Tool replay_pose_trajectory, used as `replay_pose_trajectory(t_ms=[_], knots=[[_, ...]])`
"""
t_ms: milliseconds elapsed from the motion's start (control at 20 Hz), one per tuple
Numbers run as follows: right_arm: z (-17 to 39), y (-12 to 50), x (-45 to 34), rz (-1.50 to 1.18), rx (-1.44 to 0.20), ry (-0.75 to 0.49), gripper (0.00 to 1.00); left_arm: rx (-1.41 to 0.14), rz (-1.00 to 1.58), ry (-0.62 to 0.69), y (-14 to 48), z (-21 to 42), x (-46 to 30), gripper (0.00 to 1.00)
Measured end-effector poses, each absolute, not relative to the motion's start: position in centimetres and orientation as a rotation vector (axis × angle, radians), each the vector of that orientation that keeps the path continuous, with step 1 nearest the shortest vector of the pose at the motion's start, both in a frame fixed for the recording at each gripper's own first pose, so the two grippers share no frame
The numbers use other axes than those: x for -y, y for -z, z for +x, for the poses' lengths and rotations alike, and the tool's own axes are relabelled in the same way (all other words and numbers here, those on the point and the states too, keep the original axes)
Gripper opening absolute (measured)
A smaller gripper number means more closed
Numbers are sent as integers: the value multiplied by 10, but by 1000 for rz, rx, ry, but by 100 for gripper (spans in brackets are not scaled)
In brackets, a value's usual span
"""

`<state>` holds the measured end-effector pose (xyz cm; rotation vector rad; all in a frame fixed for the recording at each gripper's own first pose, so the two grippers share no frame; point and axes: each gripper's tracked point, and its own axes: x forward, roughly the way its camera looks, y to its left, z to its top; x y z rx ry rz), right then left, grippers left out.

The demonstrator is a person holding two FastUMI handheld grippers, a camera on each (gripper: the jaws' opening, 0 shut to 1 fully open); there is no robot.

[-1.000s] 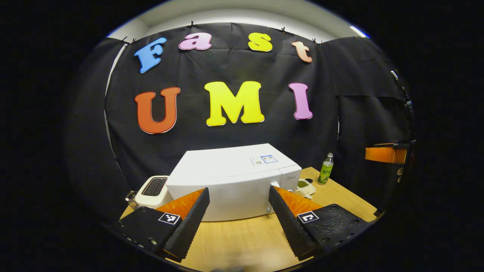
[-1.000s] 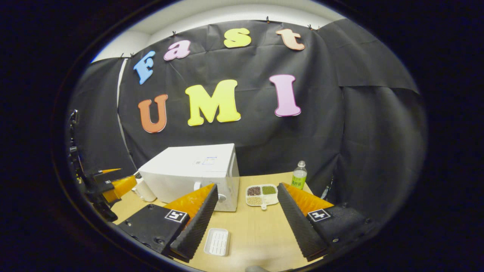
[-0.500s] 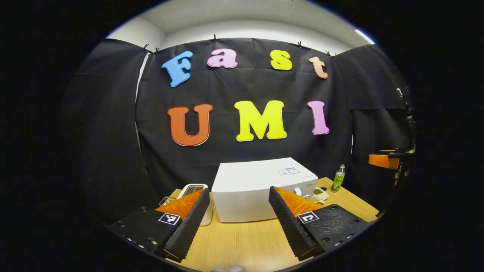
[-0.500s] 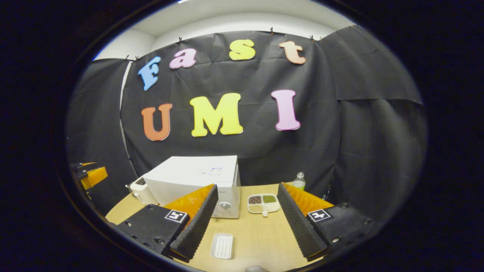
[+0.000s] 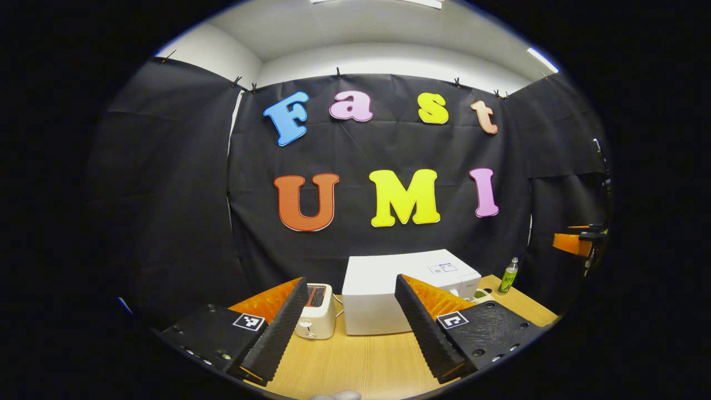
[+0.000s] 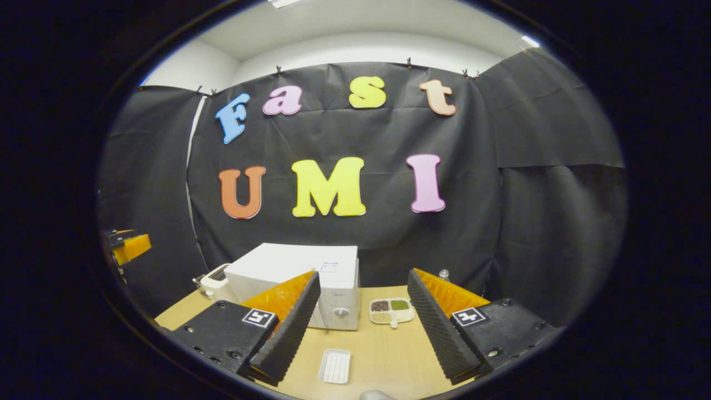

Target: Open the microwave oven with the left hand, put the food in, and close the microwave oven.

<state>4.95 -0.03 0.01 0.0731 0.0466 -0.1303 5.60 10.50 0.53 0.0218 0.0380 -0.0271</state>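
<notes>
A white microwave oven (image 5: 389, 291) (image 6: 311, 278) stands shut at the back of the wooden table (image 5: 355, 361). To its right lies a divided dish of food (image 6: 391, 310) with dark, green and pale portions. My left gripper (image 5: 351, 328) hangs open well in front of the oven, nothing between its fingers. My right gripper (image 6: 361, 328) is open too, above the table and short of the dish. The right gripper (image 5: 575, 243) also shows at the far right of the left gripper view, and the left gripper (image 6: 129, 245) at the far left of the right gripper view.
A white toaster (image 5: 315, 318) stands left of the oven. A green drink bottle (image 5: 506, 276) stands at the back right. A small white ribbed tray (image 6: 335, 365) lies on the table near my right gripper.
Both grippers have drawn back from the table and tipped up; the oven, toaster and dish look smaller and lower. Both stay open.
</notes>
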Motion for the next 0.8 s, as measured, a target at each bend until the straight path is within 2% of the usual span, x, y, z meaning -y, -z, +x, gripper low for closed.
replay_pose_trajectory(t_ms=[150,200,250,350,400,450,500,550,600,700,750,800], knots=[[45,-12,-4,63,-19,132,91,-36,21,26,-7,54,-107,96],[45,-14,-5,60,-17,135,100,-30,23,26,-9,54,-107,96],[45,-17,-5,60,-12,135,91,-23,26,29,-12,55,-107,96],[42,-20,-7,58,-7,133,91,-6,29,36,-17,56,-103,96],[42,-20,-6,57,-9,137,100,-3,28,40,-17,55,-101,96],[42,-20,-6,58,-7,140,91,1,28,46,-19,55,-100,96],[41,-22,-6,58,-5,144,91,5,26,48,-21,55,-99,96],[40,-21,-5,57,-4,148,100,7,25,52,-22,56,-97,96],[40,-22,-6,56,-2,148,91,7,24,53,-22,56,-97,96],[40,-21,-6,53,-3,148,91,13,27,57,-23,56,-97,96],[40,-21,-6,51,-6,147,100,17,30,57,-24,56,-97,96],[41,-21,-5,51,-5,150,100,14,32,57,-23,55,-97,96]])
